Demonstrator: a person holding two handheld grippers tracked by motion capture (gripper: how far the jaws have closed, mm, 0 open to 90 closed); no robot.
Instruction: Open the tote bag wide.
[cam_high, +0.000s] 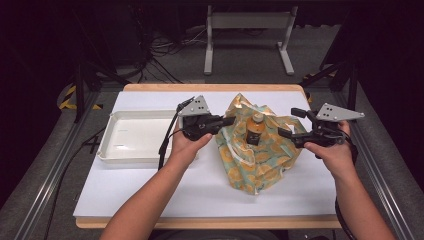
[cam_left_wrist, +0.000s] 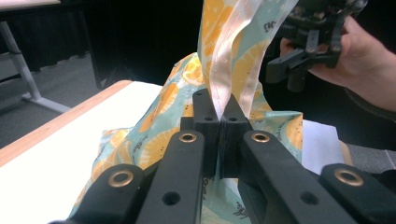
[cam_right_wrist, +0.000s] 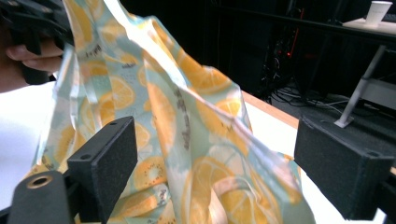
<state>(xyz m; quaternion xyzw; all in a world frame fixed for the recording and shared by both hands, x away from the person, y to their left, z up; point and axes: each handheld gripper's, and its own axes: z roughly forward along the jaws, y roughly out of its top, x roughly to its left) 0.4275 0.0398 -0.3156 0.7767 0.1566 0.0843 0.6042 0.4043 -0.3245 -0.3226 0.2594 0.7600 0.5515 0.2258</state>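
Off to the left a white tray sits bare beside the work, probably waiting to take what comes out of the bag. The left gripper has its jaws pressed together on the pale rim of the orange-print bag, lifting that edge so the mouth stays up around the small bottle standing inside. On the right, the right gripper holds its jaws spread wide just beside the bag's far edge, gripping nothing, seemingly lining up to catch it.

White tray beside table edge
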